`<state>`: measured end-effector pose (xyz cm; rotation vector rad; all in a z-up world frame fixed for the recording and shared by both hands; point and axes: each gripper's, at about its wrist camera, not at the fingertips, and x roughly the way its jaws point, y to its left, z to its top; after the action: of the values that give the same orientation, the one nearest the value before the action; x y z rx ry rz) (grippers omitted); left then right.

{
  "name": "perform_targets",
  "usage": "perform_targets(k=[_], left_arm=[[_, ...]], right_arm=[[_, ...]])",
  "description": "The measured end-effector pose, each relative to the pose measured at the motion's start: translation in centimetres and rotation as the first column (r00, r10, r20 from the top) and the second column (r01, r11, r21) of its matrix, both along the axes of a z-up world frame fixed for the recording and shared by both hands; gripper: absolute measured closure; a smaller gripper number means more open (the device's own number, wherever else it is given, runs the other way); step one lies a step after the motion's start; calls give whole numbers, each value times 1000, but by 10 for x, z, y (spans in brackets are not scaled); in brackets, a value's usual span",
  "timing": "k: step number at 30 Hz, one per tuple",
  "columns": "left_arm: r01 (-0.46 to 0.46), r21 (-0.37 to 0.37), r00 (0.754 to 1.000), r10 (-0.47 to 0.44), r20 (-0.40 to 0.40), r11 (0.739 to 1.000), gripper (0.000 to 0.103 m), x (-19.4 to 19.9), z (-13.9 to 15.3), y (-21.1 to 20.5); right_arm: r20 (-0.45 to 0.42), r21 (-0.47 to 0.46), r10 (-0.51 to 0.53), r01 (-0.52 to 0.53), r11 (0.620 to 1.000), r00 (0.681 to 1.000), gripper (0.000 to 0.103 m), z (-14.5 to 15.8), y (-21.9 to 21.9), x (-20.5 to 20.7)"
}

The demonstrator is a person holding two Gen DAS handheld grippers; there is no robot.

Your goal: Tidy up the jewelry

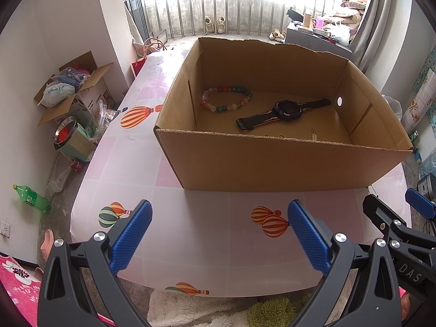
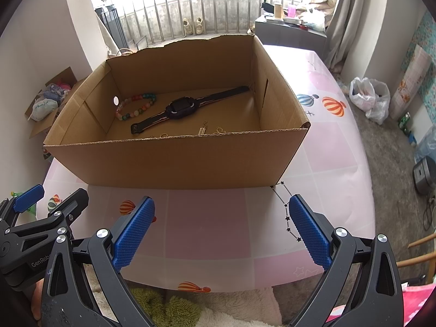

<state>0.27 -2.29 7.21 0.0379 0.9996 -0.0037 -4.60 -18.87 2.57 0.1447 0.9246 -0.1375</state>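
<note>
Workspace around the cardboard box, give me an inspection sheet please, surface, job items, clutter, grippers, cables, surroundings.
Surface: table under a pink checked cover with balloon prints; only the box stands on it.
Job's things: open cardboard box holds a bead bracelet, a dark watch lying flat, and small gold pieces by the near wall, too small to identify.
Clutter: nothing seen on the table outside the box.
Grippers: left gripper and right gripper both open, empty, hovering short of the box.
Cables: one on the floor at right.
Surroundings: green bottle, open carton of bags, white plastic bag, railing with hanging clothes.
</note>
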Motion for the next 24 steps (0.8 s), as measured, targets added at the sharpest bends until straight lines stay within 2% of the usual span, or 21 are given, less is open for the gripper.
perform_targets(k=[24], left_arm=[[0, -2, 1000, 0, -4, 1000, 6, -2, -2, 1]], right_arm=[[-6, 4, 2, -2, 1000, 1000, 8, -3, -1, 0]])
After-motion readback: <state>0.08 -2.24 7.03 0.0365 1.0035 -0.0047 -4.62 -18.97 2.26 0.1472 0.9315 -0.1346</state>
